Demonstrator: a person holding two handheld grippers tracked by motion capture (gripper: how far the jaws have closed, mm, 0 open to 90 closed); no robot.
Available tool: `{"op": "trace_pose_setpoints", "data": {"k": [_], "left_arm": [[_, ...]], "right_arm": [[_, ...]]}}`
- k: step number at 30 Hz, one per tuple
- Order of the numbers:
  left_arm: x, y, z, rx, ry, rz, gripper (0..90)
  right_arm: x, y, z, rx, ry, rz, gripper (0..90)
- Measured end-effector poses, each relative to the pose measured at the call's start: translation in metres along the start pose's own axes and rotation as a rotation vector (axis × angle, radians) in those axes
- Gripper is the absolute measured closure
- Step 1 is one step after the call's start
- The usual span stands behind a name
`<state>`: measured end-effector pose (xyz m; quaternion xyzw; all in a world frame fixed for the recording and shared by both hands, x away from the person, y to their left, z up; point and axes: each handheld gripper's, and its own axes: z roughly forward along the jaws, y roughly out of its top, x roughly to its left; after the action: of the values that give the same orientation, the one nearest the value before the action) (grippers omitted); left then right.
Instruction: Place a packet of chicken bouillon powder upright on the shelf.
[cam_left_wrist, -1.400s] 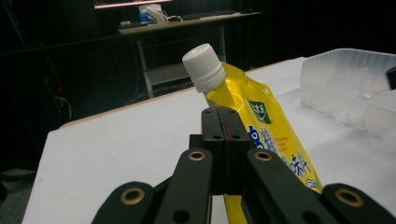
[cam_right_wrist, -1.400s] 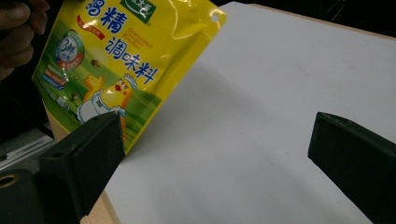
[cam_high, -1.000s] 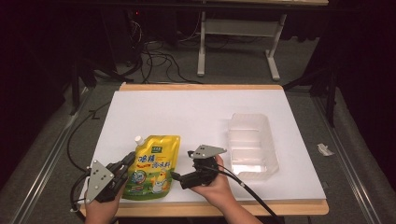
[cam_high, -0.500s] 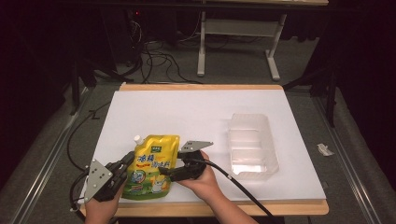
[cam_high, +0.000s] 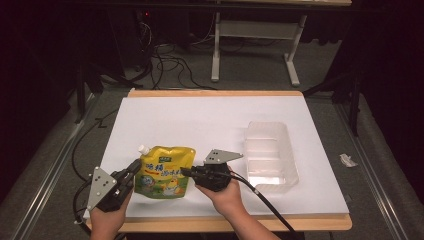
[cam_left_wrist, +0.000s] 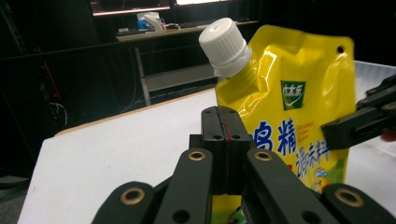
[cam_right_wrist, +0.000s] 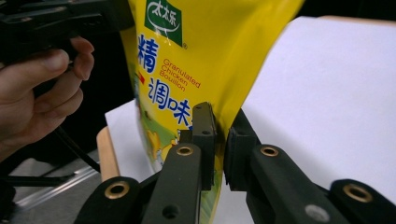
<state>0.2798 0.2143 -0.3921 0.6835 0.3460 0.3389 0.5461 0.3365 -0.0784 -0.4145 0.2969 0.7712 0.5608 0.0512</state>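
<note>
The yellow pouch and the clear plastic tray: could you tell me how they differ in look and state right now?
The yellow pouch is opaque and printed, with a white cap; the clear plastic tray is see-through and plain. The pouch is pinched by the left gripper and right gripper; the tray lies untouched. Both sit on the white table.

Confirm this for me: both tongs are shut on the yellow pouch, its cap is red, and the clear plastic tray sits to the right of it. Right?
Not quite: the cap is white, not red, as the left gripper view shows. The rest stands: the left tongs and the right tongs are shut on the yellow pouch, and the clear plastic tray sits to its right in the high view.
</note>
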Motion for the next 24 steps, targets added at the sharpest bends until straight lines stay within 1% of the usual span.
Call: {"op": "trace_pose_setpoints", "data": {"k": [1,2,3,4,5,6,7,8,12,13,14,15,17,20,21,22,23,24], "left_arm": [[0.000,0.000,0.002,0.004,-0.002,0.001,90.0],[-0.001,0.000,0.005,0.003,-0.004,-0.001,90.0],[-0.003,0.001,0.011,0.005,-0.010,-0.003,90.0],[-0.004,0.002,0.014,0.006,-0.014,-0.005,90.0],[-0.004,0.002,0.014,0.006,-0.014,-0.005,90.0],[-0.007,0.003,0.021,0.008,-0.022,-0.007,90.0],[-0.007,0.003,0.021,0.008,-0.022,-0.007,90.0],[-0.009,0.003,0.026,0.010,-0.030,-0.008,90.0],[-0.018,0.006,0.043,0.025,-0.055,-0.011,90.0],[-0.023,0.007,0.050,0.031,-0.067,-0.011,90.0],[-0.023,0.007,0.050,0.031,-0.067,-0.011,90.0],[-0.027,0.007,0.055,0.034,-0.075,-0.020,90.0],[-0.033,0.008,0.061,0.038,-0.080,-0.025,90.0],[-0.043,0.007,0.069,0.046,-0.104,-0.029,90.0],[-0.048,0.005,0.072,0.056,-0.121,-0.018,90.0],[-0.048,0.005,0.072,0.056,-0.121,-0.018,90.0],[-0.051,0.004,0.073,0.061,-0.127,-0.012,90.0],[-0.052,0.003,0.073,0.066,-0.133,-0.010,90.0]], "right_arm": [[0.001,0.001,-0.003,0.000,-0.011,-0.011,86.5],[0.001,0.001,-0.003,0.000,-0.011,-0.011,86.5],[0.001,0.003,-0.009,0.007,-0.034,-0.031,86.5],[0.001,0.003,-0.012,0.010,-0.046,-0.044,86.5],[0.001,0.003,-0.012,0.010,-0.046,-0.044,86.5],[0.001,0.005,-0.020,0.013,-0.068,-0.061,86.5],[0.001,0.005,-0.020,0.013,-0.068,-0.061,86.5],[0.001,0.005,-0.023,0.013,-0.077,-0.072,86.5],[-0.002,0.007,-0.043,0.026,-0.124,-0.116,86.5],[-0.003,0.006,-0.051,0.027,-0.139,-0.136,86.5],[-0.003,0.006,-0.051,0.027,-0.139,-0.136,86.5],[-0.002,0.004,-0.060,0.031,-0.162,-0.151,86.7],[-0.002,0.004,-0.063,0.031,-0.167,-0.155,86.7],[-0.003,-0.002,-0.076,0.031,-0.196,-0.168,86.7],[-0.005,-0.008,-0.083,0.029,-0.208,-0.158,86.8],[-0.005,-0.008,-0.083,0.029,-0.208,-0.158,86.8],[-0.006,-0.010,-0.085,0.026,-0.209,-0.154,86.8],[-0.007,-0.016,-0.089,0.020,-0.208,-0.137,86.8]]}}
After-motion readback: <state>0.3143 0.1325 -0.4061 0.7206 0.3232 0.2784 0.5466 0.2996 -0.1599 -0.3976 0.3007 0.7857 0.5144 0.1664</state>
